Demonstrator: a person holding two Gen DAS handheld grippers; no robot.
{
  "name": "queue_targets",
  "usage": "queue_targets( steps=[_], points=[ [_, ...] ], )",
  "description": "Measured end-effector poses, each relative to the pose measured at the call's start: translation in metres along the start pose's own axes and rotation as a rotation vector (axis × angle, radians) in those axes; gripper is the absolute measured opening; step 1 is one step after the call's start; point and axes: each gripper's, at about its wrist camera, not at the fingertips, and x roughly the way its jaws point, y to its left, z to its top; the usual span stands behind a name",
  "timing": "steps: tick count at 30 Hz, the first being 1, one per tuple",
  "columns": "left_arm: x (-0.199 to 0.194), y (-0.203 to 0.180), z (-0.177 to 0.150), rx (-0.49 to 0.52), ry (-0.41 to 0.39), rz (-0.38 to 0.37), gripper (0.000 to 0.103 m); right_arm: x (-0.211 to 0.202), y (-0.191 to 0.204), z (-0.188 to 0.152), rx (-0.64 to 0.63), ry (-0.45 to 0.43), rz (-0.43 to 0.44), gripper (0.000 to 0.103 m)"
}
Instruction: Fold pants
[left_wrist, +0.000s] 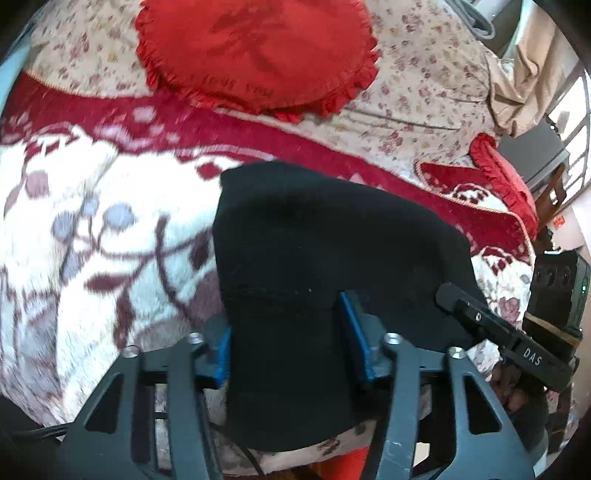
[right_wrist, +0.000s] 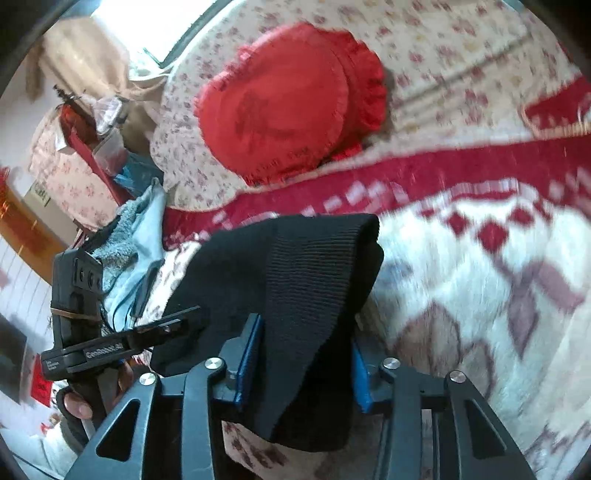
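Left tongs (left_wrist: 288, 332) are pinching the black pants (left_wrist: 325, 258), cloth bunched between the blue pads so that side lifts clean; right tongs (right_wrist: 306, 362) pinch the ribbed waistband (right_wrist: 314, 266) too; pants hang between both over the blanket (left_wrist: 110, 229), red pillow (left_wrist: 255, 51) beyond, probably ready to fold.

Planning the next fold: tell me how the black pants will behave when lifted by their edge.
Likely floppy: the black pants drape and sag between the right tongs. Probably soft and stretchy, given the ribbed knit band. Probably not slippery: the knit should cling to the fuzzy blanket, so dragging may bunch it.
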Motion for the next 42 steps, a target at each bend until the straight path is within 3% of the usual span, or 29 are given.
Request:
queue_targets(
  steps=[6, 10, 13, 19, 25, 30, 38, 42],
  points=[
    [-0.005, -0.007, 0.040, 0.039, -0.073, 0.030, 0.047, 0.004, 0.002, 0.040, -0.024, -0.058, 0.002, 0.040],
    [0.027, 0.002, 0.054, 0.029, -0.040, 0.087, 0.047, 0.030, -0.013, 0.057, -0.019, -0.047, -0.040, 0.042],
    [0.040, 0.006, 0.052, 0.030, -0.036, 0.115, 0.049, 0.055, -0.023, 0.058, -0.037, 0.017, -0.124, 0.047],
    [0.034, 0.001, 0.048, 0.060, -0.052, 0.159, 0.054, 0.023, -0.006, 0.052, -0.141, -0.033, -0.236, 0.048],
    [0.032, -0.006, 0.044, 0.057, -0.068, 0.203, 0.055, 0.009, 0.028, 0.053, -0.238, -0.080, -0.266, 0.048],
    [0.022, -0.012, 0.036, 0.075, -0.085, 0.242, 0.055, 0.045, 0.027, 0.033, -0.274, 0.041, -0.339, 0.049],
    [0.000, -0.029, 0.022, 0.184, -0.139, 0.403, 0.055, 0.017, 0.037, 0.040, -0.223, -0.033, -0.289, 0.048],
    [-0.015, -0.029, 0.016, 0.164, -0.169, 0.414, 0.055, 0.010, 0.054, 0.044, -0.236, -0.059, -0.306, 0.048]
  ],
)
